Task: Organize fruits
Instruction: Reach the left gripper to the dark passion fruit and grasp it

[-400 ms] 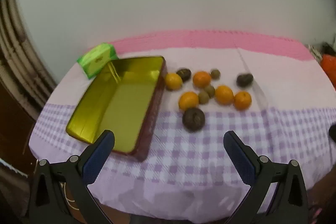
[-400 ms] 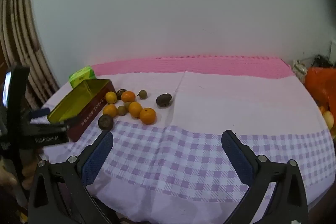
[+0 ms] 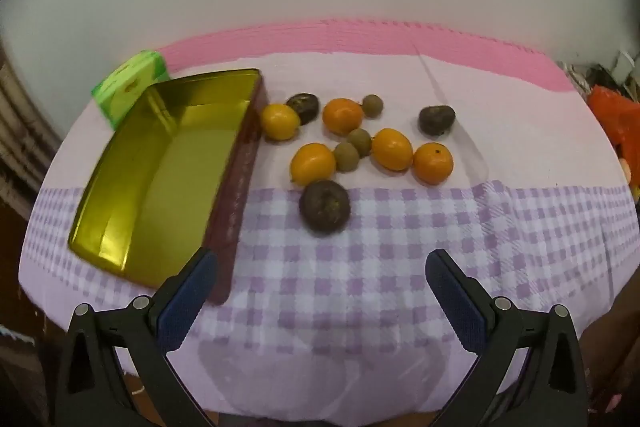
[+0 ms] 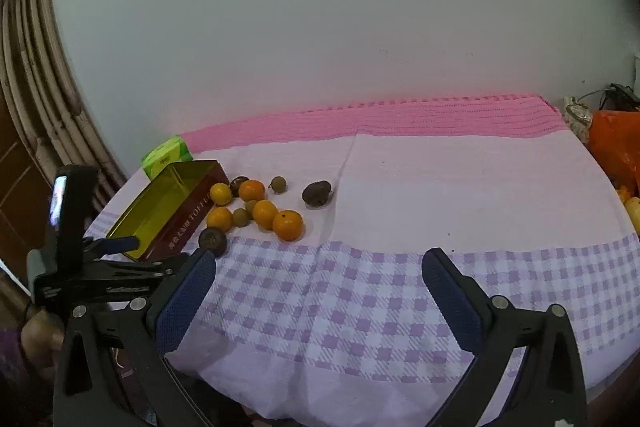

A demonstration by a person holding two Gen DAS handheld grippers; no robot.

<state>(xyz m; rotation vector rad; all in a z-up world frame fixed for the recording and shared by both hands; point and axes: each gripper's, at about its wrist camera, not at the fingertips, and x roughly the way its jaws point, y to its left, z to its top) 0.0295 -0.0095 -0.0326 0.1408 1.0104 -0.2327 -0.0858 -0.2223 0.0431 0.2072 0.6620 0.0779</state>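
While the fisheye lens bends every edge, both claws read clearly: the left gripper (image 3: 320, 275) stands spread wide at the bottom of its view with nothing between the blue pads, and the right gripper (image 4: 318, 277) is equally spread and empty. Fruits sit at the centre of the left view on the cloth-covered table (image 3: 400, 267): five oranges (image 3: 313, 163), several small brownish-green fruits (image 3: 346, 156) and three dark wrinkled fruits, the nearest dark fruit (image 3: 325, 207) lying on the checked band. Left of them the gold tin (image 3: 160, 167) lies open and empty, its near corner hidden behind the left finger. A green box (image 3: 128, 87) behind the tin is blurred and half covered by the rim. At the right edge an orange bag (image 4: 616, 143) is cut off, its contents hard to make out. In the right view's lower left, the left gripper's body shows side-on, partly masking the tin's lettering.
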